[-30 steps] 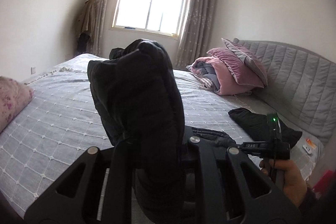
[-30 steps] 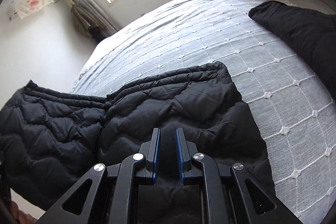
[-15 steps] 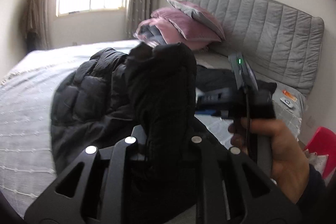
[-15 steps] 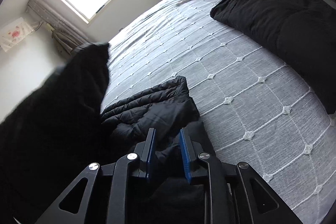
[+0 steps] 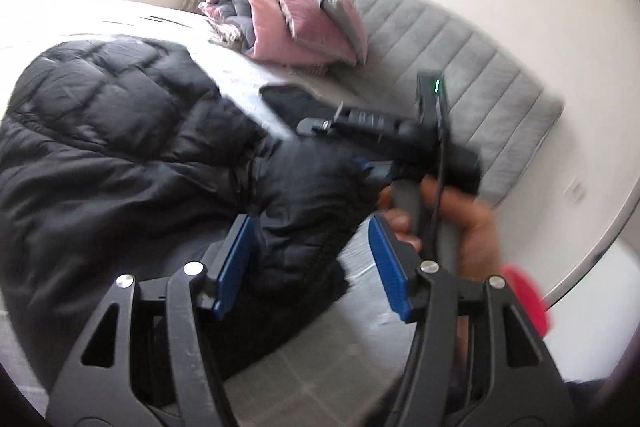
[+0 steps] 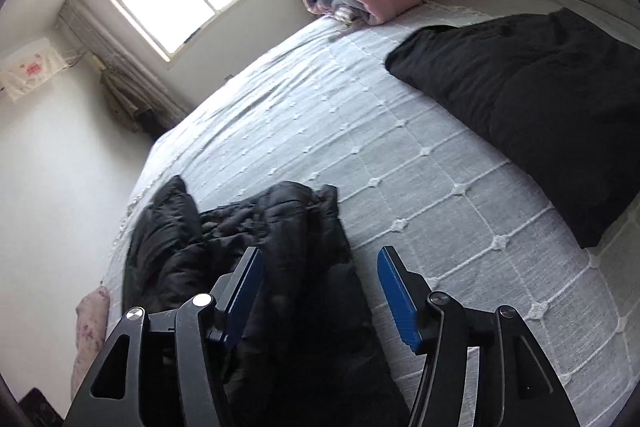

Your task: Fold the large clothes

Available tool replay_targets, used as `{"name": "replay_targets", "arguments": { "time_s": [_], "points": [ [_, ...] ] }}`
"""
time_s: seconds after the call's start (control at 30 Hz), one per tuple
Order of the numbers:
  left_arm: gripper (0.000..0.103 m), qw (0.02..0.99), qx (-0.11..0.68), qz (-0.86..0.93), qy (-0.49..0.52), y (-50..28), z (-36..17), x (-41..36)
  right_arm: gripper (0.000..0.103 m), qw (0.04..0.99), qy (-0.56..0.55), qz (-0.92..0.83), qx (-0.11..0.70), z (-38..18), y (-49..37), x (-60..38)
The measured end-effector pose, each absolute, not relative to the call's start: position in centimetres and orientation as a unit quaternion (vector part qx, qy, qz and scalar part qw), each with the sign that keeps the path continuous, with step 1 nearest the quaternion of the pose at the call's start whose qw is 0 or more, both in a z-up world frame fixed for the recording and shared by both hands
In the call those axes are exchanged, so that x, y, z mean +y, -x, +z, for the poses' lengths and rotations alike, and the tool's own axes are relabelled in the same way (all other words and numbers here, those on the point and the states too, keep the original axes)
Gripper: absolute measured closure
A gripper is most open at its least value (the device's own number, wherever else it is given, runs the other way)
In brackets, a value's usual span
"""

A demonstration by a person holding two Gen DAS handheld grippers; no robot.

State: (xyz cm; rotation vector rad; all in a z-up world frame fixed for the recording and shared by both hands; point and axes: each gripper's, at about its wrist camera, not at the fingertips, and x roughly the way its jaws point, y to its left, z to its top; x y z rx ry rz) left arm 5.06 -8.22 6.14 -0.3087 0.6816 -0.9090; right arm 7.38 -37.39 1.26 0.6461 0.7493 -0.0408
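Right wrist: both claws (image 6: pixel 320 287) (image 5: pixel 310 263) spread over puffer jacket (image 6: pixel 288 267), bare bedspread (image 6: pixel 440 187) rightward.

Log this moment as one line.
left gripper: open | right gripper: open | black puffer jacket: bunched on bed, ungripped

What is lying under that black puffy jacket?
The black puffy jacket lies crumpled on the grey quilted bedspread, which shows all around it. Whatever sits directly beneath its folds is covered, so I cannot tell if anything else is there.
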Motion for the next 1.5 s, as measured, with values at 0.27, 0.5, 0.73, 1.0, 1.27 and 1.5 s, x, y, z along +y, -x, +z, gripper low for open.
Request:
{"name": "replay_targets", "arguments": {
  "time_s": [0.27,0.5,0.73,1.0,1.27,1.5],
  "points": [
    [0.035,0.868,0.341,-0.308,0.187,-7.5,7.7,-0.4,0.022,0.922,-0.166,0.129,0.325,6.1,-6.6,-27.7],
    [0.036,0.846,0.429,-0.218,0.229,-10.2,3.5,2.2,0.066,0.901,-0.103,0.090,0.411,2.6,-10.8,-23.7],
    [0.036,0.849,0.434,-0.187,0.236,-10.2,3.0,3.1,0.094,0.928,-0.114,0.091,0.343,5.7,-7.3,-24.7],
    [0.036,0.842,0.452,-0.185,0.228,-10.6,2.0,2.0,0.094,0.927,-0.156,0.073,0.334,6.4,-3.9,-28.1],
    [0.035,0.834,0.472,-0.178,0.225,-11.4,0.8,1.5,0.092,0.881,-0.203,0.038,0.426,0.1,-5.9,-32.3],
    [0.031,0.836,0.473,-0.174,0.216,-11.4,0.4,0.8,0.088,0.866,-0.202,0.035,0.457,-1.8,-6.5,-32.7]
  ]
}}
